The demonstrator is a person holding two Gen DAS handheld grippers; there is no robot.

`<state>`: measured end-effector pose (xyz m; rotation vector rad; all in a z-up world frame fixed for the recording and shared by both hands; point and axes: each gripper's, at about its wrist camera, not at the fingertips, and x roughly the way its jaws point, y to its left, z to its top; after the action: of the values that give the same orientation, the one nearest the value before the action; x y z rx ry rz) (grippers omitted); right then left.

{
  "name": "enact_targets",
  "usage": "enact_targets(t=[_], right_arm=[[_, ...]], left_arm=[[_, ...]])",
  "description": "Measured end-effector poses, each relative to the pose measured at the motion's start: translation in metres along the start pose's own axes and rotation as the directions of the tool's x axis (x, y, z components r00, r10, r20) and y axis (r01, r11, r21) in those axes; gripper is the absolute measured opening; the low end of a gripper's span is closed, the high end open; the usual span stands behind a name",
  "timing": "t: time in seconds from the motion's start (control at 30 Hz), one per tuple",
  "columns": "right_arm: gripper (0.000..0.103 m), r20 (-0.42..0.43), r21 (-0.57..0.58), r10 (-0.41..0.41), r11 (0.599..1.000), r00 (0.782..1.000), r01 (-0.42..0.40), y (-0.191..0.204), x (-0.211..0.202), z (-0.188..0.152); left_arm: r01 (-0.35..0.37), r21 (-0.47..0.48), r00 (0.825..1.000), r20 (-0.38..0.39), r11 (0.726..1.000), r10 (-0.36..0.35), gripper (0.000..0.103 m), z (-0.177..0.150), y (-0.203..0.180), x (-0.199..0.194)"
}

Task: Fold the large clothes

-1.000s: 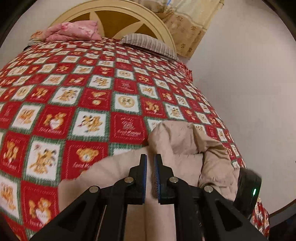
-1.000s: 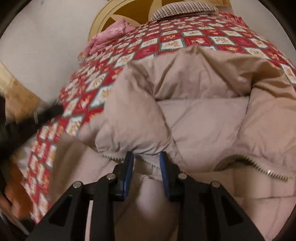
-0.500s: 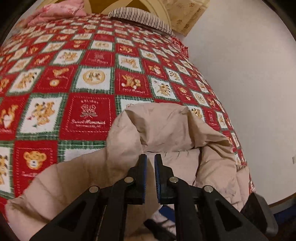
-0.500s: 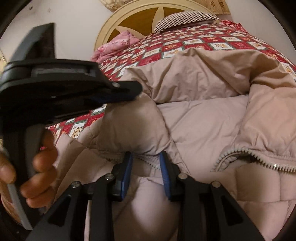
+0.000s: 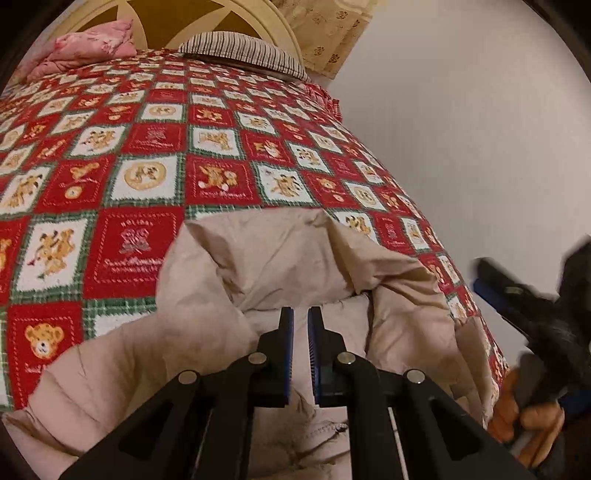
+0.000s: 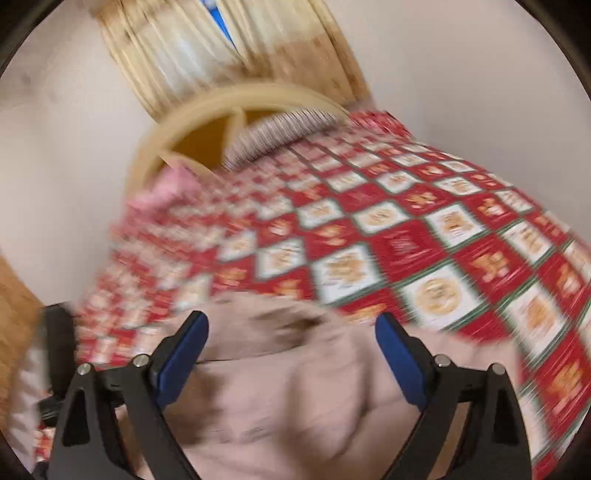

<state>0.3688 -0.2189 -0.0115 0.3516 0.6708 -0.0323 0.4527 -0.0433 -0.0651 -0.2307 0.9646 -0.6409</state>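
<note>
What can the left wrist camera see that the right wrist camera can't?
Only the left wrist view shows the nearly shut left gripper and, at the right edge, a blurred hand holding the other black tool.

Only the right wrist view shows the right gripper, its jaws opening wide with nothing pinched between them, and the full yellowish curtain.

Both share the puffy beige zip-up jacket, the red and white teddy-bear quilt, the striped pillow, the crumpled pink cloth and the rounded cream headboard.
</note>
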Motion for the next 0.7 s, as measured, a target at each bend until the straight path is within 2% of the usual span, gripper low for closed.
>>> enact_targets(t=[0.03,0.13,0.17,0.2,0.3,0.4,0.53,0.6,0.63,0.7], right_arm=[[0.091,-0.059,-0.034,-0.020,0.999,0.998,0.018,0.001,0.015,0.002],[0.069,-0.211,-0.157,-0.113,0.984,0.971,0.081,0.010,0.056,-0.008],[0.034,-0.227,-0.179,-0.131,0.980,0.965,0.090,0.010,0.061,-0.013],[0.010,-0.236,-0.187,-0.137,0.978,0.962,0.094,0.009,0.064,-0.017],[0.009,-0.179,-0.155,-0.108,0.985,0.978,0.080,-0.004,0.040,-0.030],[0.009,-0.136,-0.100,-0.096,0.992,0.986,0.082,-0.024,0.017,-0.038],[0.008,-0.199,0.011,-0.078,0.997,0.977,0.082,-0.055,0.025,-0.055],[0.007,-0.185,0.047,-0.066,0.996,0.981,0.075,-0.065,0.028,-0.063],[0.007,-0.176,0.059,-0.063,0.995,0.982,0.074,-0.066,0.027,-0.064],[0.009,-0.154,0.072,-0.059,0.995,0.986,0.070,-0.069,0.026,-0.066]], left_arm=[[-0.014,-0.007,1.000,-0.001,1.000,0.014,0.007,0.002,0.001,0.001],[-0.031,-0.042,0.999,-0.015,0.999,0.030,0.007,0.008,0.007,0.009],[-0.023,-0.050,1.000,-0.021,0.999,0.022,0.007,0.009,0.008,0.011],[-0.006,-0.053,1.000,-0.025,0.999,0.005,0.007,0.010,0.008,0.011],[0.011,0.010,1.000,0.015,1.000,-0.012,0.000,0.004,0.000,-0.003],[-0.010,0.041,0.998,0.064,0.999,0.008,0.000,-0.009,-0.002,-0.024],[-0.059,-0.046,0.998,0.025,0.997,0.061,0.000,-0.028,0.020,-0.017],[-0.090,-0.116,0.996,-0.006,0.989,0.090,0.000,-0.038,0.037,-0.007],[-0.078,-0.180,0.997,-0.019,0.981,0.076,0.000,-0.044,0.050,-0.002],[-0.020,-0.281,1.000,0.006,0.960,0.022,0.000,-0.053,0.069,-0.002]])
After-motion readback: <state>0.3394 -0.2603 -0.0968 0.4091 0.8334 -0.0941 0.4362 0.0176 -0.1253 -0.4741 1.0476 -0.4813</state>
